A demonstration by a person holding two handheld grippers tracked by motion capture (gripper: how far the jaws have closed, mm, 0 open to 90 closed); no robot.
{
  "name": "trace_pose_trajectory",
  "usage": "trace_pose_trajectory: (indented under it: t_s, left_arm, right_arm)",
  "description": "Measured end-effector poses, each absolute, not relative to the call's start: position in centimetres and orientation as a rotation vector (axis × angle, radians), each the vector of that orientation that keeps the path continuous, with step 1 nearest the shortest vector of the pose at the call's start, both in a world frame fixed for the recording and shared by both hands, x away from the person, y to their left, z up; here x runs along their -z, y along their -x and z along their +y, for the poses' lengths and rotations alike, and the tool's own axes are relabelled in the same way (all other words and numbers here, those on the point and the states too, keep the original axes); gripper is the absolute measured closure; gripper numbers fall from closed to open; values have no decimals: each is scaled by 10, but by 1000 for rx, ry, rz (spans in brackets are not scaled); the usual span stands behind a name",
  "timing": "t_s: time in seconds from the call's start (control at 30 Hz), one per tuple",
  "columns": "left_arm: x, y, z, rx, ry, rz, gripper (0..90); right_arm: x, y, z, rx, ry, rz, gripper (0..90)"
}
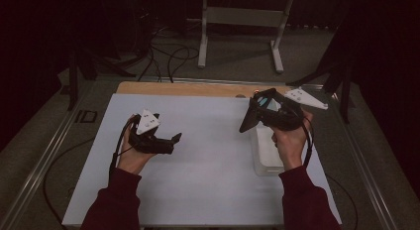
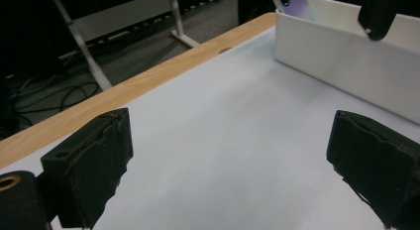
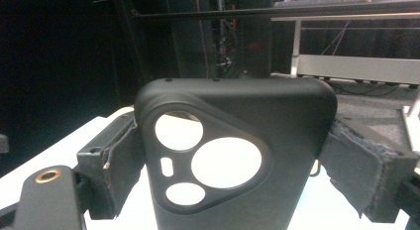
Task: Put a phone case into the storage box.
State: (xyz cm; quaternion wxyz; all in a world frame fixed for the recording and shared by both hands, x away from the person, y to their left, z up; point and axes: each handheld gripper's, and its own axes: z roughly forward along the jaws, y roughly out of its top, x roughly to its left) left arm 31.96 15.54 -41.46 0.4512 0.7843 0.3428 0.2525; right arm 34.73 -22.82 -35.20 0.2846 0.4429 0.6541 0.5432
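I wear dark red sleeves [image 1: 116,202]. My left gripper [image 1: 171,142] and right gripper [image 1: 246,125] are black, each with a grey three-cornered plate [image 1: 147,121] on top and a thin black cable [image 1: 117,149]. My fingers [image 2: 91,163] have thick black pads.

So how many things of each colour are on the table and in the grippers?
Black: 1, the phone case clamped in the right gripper
White: 1, the bin on the table
Total: 2
The left gripper is open, holding nothing.
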Motion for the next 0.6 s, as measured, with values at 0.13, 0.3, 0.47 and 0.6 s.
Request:
trace_pose_trajectory:
  t_s: [0.13,0.3,0.47,0.6]
  left_arm:
    - [418,-318,163,-632,-1937,866,33]
    - [419,-316,171,-645,-1922,884,15]
    - [420,-313,175,-667,-1925,888,6]
    - [423,-311,178,-679,-1926,896,0]
  right_arm:
    - [349,-350,-230,-1451,-1188,1734,144]
    - [348,-352,-233,-1442,-1199,1715,144]
    - [346,-354,-235,-1441,-1205,1699,144]
    - [346,-355,-237,-1437,-1208,1692,144]
